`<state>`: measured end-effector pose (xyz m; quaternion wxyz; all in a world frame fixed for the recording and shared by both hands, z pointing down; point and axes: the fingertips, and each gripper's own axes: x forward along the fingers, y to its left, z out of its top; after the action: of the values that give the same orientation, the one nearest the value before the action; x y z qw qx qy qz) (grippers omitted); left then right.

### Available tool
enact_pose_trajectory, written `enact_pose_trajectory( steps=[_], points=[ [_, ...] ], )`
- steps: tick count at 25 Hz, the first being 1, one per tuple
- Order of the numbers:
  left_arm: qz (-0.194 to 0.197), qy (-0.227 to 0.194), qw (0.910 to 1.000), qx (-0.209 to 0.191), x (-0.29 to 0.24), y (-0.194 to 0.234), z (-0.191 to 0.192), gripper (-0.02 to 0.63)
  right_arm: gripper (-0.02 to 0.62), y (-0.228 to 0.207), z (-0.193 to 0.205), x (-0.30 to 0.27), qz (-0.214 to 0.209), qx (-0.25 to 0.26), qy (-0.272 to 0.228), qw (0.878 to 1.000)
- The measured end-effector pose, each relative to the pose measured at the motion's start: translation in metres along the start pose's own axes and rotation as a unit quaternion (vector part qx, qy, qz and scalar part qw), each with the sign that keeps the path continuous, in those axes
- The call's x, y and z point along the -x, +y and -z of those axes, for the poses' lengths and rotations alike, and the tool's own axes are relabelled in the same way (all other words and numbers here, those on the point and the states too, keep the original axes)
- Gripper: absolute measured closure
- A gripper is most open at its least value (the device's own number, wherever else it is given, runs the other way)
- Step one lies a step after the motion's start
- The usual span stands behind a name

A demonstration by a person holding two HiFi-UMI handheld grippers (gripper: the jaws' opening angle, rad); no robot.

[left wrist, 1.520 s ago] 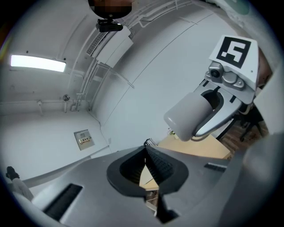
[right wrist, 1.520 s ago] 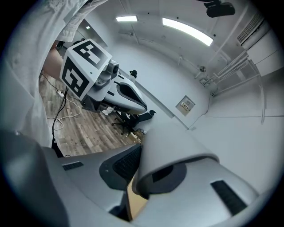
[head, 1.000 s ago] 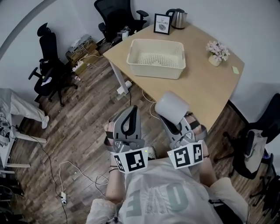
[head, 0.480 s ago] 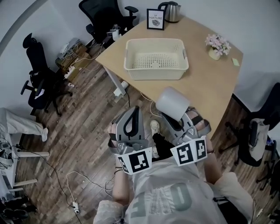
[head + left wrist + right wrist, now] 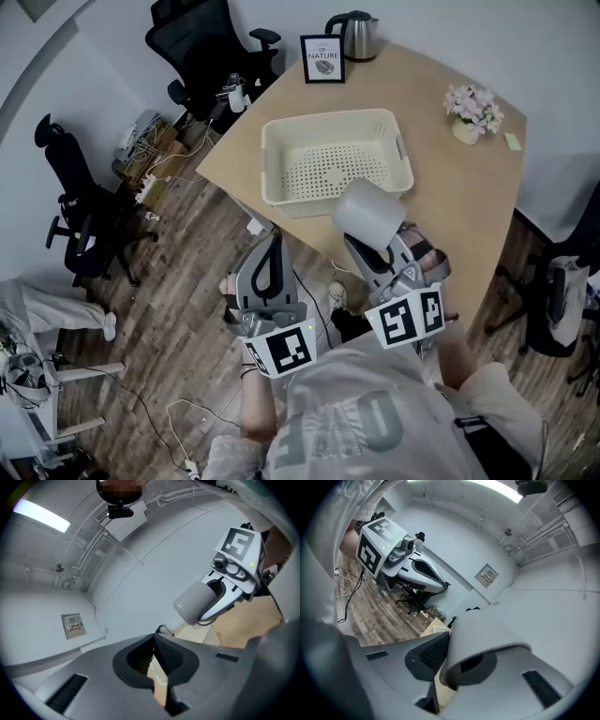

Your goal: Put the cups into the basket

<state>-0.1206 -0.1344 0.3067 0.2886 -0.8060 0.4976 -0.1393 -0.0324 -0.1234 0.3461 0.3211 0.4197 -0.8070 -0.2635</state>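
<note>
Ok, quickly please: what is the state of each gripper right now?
Left gripper: closed, nothing between its jaws.
Right gripper: closed on a cup.

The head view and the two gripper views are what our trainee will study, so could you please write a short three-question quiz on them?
1. Multiple choice: the right gripper is shut on
A) a bottle
B) a grey cup
C) a bowl
2. True or false: the left gripper holds a cup too.
3. Short answer: how many cups lie in the visible part of the basket?

Key: 1 B. 2 false; its jaws are together with nothing between them. 3 none.
</note>
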Motion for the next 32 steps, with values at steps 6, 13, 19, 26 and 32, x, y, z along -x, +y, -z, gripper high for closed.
enact_pose_trajectory(
  steps=[6, 13, 19, 26, 32],
  points=[
    [-0.008, 0.003, 0.9999, -0.008, -0.066, 0.036, 0.026, 0.597, 0.558, -0.046, 0.023, -0.064, 0.005, -0.033, 0.012, 0.999],
    [-0.013, 0.009, 0.9999, 0.003, -0.116, 0.056, 0.054, 0.597, 0.558, -0.081, 0.04, -0.122, 0.013, -0.025, 0.021, 0.999],
    [0.018, 0.024, 0.9994, 0.02, -0.144, 0.059, 0.073, 0.597, 0.558, -0.092, 0.043, -0.148, 0.01, -0.017, 0.039, 0.999],
    [0.067, -0.008, 0.9972, 0.032, -0.185, 0.05, 0.075, 0.597, 0.558, -0.109, 0.061, -0.169, 0.015, 0.004, 0.084, 0.996],
    [0.124, -0.021, 0.9914, 0.036, -0.22, 0.038, 0.076, 0.597, 0.558, -0.103, 0.092, -0.194, -0.052, 0.031, 0.156, 0.986]
  ],
)
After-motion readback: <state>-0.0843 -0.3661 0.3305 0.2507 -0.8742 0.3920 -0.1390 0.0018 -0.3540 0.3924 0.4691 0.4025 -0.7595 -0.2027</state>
